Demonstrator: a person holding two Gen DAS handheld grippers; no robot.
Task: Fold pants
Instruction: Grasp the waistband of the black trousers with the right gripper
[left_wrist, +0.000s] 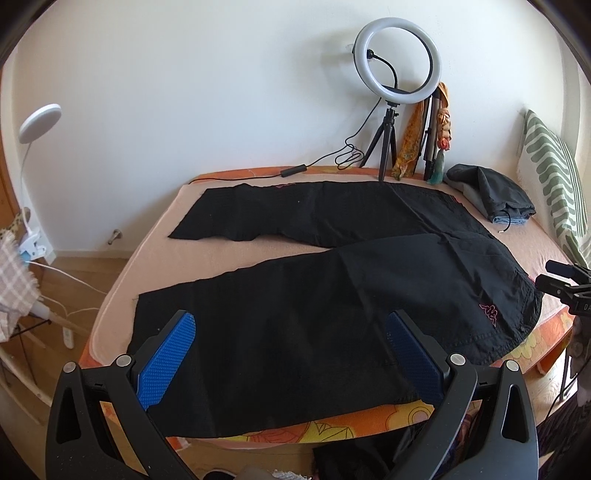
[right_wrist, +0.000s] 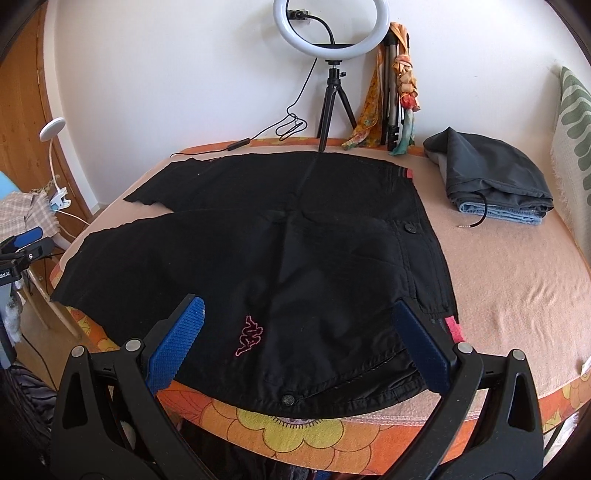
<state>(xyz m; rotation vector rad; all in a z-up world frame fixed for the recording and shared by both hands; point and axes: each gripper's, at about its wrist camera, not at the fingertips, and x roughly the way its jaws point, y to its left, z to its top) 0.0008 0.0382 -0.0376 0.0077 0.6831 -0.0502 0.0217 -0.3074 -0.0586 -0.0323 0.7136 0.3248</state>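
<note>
1. While both grippers hang at the near edge with jaws spread and nothing between them, the pants (left_wrist: 332, 266) lie flat and unfolded across the middle of both frames, legs splayed apart toward the left, waist toward the right. No fold looks begun, so every risk below is a judgement about what is to come.
2. The left gripper (left_wrist: 291, 343) sits over the near leg, low in its frame. That leg overhangs the bed (left_wrist: 517, 236) edge at the bottom; a shallow pinch there could catch one layer only, and the leg would open as it lifts.
3. The right gripper (right_wrist: 299, 328) hovers over the hip by the pink logo (right_wrist: 251, 336). A bite onto the thick waistband (right_wrist: 421, 258) or the button (right_wrist: 288, 398) at lower centre might slip from the blue pads (right_wrist: 177, 343).
4. Should one side lift ahead of the other, the near leg would land skewed on the far leg (left_wrist: 236, 218), whose hem lies in the upper left.
5. A wide carry toward the top of the frame could brush the ring light (right_wrist: 328, 29) or snag its cable (right_wrist: 291, 123), both just behind the pants.
6. Dragging the dark cloth may wrinkle the blanket and nudge the folded pile (right_wrist: 495, 177) at the upper right.
</note>
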